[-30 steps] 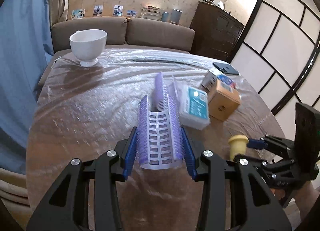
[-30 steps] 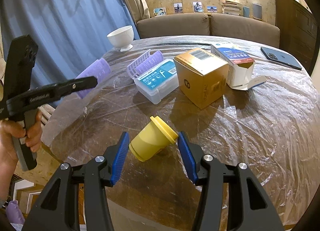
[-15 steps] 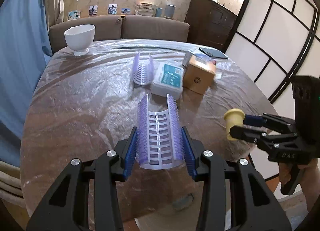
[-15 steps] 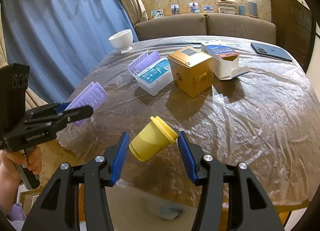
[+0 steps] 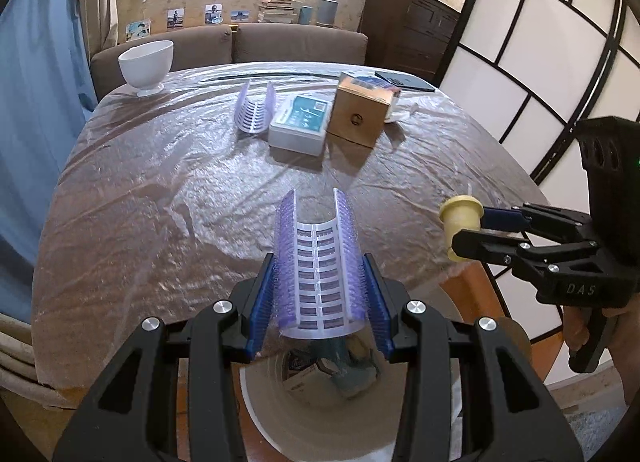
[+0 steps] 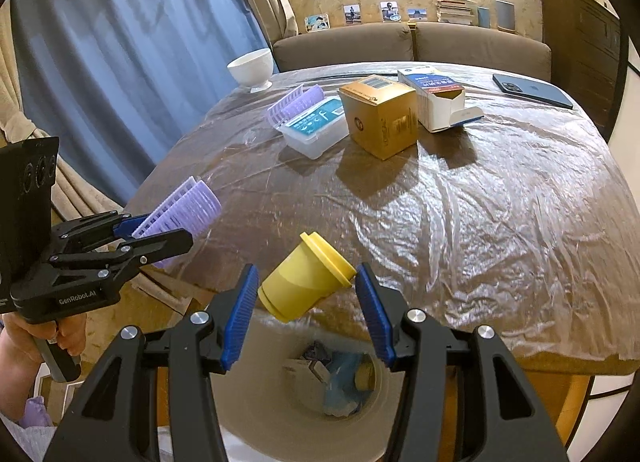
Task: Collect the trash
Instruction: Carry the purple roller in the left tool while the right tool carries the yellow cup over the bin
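Observation:
My left gripper [image 5: 318, 302] is shut on a purple half-roller [image 5: 318, 274], a curved slotted plastic piece, held in the air over the near table edge. Below it stands a white trash bin [image 5: 280, 410] with scraps inside. My right gripper [image 6: 306, 302] is shut on a small yellow cup [image 6: 304, 282], tilted, above the same bin [image 6: 256, 406]. Each gripper shows in the other's view: the right one [image 5: 466, 230] with the cup [image 5: 460, 218] at the right, the left one [image 6: 160, 230] with the roller [image 6: 184, 206] at the left. A second purple half-roller [image 5: 256, 110] lies on the table.
A round table [image 5: 160, 198] under clear plastic film carries a white bowl [image 5: 146, 64], a clear lidded box [image 5: 300, 122], a brown carton [image 5: 362, 112], an open white and blue carton [image 6: 434, 96] and a phone [image 6: 532, 90]. A sofa [image 6: 404, 42] stands behind.
Both grippers have drawn back from the table's middle toward its near edge with their loads. The trash bin has come into view beneath them.

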A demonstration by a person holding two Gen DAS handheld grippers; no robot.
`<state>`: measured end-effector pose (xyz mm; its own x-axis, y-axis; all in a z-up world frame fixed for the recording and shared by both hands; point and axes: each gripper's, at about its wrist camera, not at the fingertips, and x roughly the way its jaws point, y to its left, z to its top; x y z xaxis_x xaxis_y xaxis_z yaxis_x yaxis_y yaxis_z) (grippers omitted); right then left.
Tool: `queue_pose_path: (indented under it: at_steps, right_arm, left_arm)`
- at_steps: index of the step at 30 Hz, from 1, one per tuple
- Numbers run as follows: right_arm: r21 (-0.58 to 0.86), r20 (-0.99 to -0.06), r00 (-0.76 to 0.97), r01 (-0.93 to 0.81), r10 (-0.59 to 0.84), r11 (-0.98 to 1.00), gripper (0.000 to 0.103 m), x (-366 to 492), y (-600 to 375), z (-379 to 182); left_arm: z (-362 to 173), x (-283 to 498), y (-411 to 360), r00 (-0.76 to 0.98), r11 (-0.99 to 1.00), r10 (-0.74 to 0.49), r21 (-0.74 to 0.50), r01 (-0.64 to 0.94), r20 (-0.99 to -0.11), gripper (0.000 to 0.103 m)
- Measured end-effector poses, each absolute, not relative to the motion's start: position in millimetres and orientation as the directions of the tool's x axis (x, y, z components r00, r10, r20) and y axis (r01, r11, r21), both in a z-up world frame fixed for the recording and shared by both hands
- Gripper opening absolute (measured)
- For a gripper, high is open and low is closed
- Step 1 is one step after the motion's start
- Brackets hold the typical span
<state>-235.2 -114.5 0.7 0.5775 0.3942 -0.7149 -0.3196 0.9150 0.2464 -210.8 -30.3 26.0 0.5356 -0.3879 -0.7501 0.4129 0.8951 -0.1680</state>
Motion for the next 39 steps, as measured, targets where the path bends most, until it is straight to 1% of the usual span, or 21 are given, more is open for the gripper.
queue_pose_path:
  at_steps: [21,29,39]
  right_arm:
    - [0.255,-0.737,0.532,-0.351,0.416,0.901,0.050,-272,-117,-9]
    - [0.262,-0.756,0.507,-0.346,0.414,0.901,0.050,-281,-120,-18]
    - [0.272,-0.777,0.470,-0.347,0.418,0.897,0.050,-285,-117,-32]
  left_arm:
    - [21,-264,-48,0.489,0.856,-0.420,-0.154,0.494,-0.765,0.044]
    - [10,-279,-55,0.443,0.840,-0.417,-0.150,0.521,-0.794,0.044]
    - [-13,-282,-59,0.401,0.846,-0.388,-0.148,0.511,-0.830,0.044]
